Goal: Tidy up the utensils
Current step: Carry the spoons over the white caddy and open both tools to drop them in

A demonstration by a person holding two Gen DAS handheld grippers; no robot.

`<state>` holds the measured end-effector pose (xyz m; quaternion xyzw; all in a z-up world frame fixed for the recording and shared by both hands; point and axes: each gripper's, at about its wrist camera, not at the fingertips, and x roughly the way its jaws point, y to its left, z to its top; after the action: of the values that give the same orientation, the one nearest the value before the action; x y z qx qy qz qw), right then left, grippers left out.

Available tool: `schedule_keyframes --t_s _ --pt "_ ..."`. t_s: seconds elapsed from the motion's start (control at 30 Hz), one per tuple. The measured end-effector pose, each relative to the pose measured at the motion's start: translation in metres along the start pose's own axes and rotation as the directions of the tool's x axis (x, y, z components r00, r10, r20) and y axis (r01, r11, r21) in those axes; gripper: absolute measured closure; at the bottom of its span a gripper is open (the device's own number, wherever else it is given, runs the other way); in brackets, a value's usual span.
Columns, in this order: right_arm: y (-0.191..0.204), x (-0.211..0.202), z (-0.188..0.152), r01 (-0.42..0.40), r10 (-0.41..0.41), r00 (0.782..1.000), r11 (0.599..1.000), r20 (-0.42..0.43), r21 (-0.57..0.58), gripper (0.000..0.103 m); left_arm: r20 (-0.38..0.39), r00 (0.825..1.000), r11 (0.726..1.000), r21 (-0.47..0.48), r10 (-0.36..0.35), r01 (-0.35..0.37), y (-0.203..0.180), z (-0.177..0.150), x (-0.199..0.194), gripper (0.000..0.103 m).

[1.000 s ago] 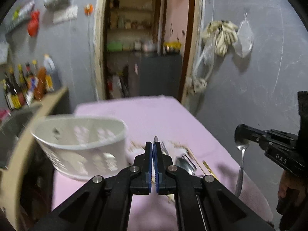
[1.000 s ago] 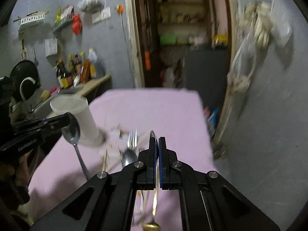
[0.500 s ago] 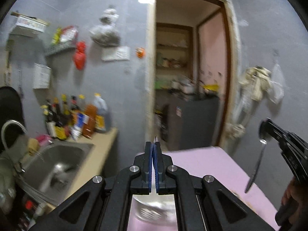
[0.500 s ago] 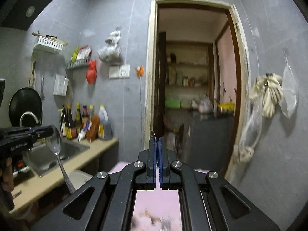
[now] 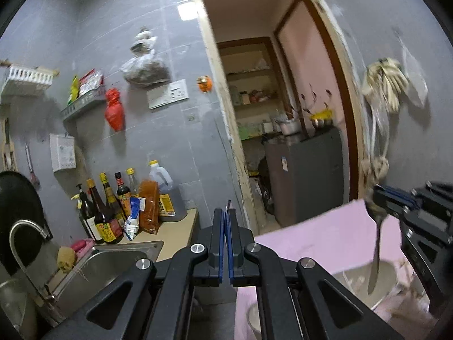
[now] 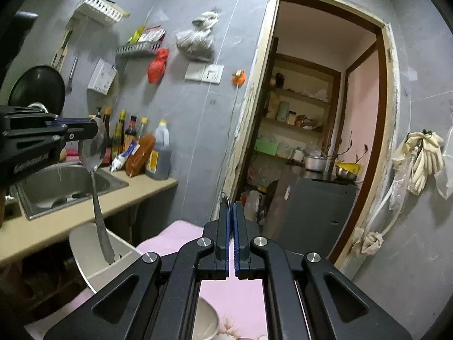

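Below left gripper (image 6: 85,131), hanging spoon (image 6: 96,175).

— Hand-held grippers? Two: the left hand-held gripper (image 6: 85,131) and the right hand-held gripper (image 5: 378,194).
— Spoons? Two, one spoon (image 6: 94,175) pinched in each: second spoon (image 5: 376,243).
— White holders? One white holder (image 6: 93,257).
— On the counter (image 6: 158,182)? One sink (image 6: 65,187), one big jug (image 6: 160,153), about six smaller bottles; exact number hard to tell.
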<state>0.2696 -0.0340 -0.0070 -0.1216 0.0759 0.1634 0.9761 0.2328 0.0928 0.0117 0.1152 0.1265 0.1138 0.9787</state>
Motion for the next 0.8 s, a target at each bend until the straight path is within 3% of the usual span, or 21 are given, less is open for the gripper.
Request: schedule_keyframes --t_s 0.27,0.47,0.53,0.6,0.8 --pt "-0.001 0.012 -0.030 -0.062 0.066 0.996 0.996 -0.060 0.066 0.101 -0.093 0.992 0.997 -0.012 -0.080 0.080 -0.012 -0.027 0.011 0.100" --pt "-0.015 0.007 -0.044 -0.092 0.111 0.987 0.983 -0.119 0.157 0.099 -0.168 0.953 0.950 -0.230 -0.252 0.211 0.014 -0.034 0.015 0.097" --pt "-0.021 0.002 -0.047 -0.104 0.130 0.983 0.977 -0.129 0.189 0.093 -0.189 0.936 0.920 -0.320 -0.296 0.226 0.027 -0.036 0.017 0.096" --pt "-0.027 -0.004 -0.049 -0.126 0.157 0.980 0.966 -0.125 0.225 0.067 -0.199 0.923 0.896 -0.374 -0.328 0.238 0.034 -0.040 0.019 0.095" --pt "-0.048 -0.023 -0.044 -0.122 0.167 0.978 0.942 -0.121 0.313 0.063 -0.211 0.911 0.878 -0.410 -0.354 0.246 0.037 -0.041 0.009 0.087"
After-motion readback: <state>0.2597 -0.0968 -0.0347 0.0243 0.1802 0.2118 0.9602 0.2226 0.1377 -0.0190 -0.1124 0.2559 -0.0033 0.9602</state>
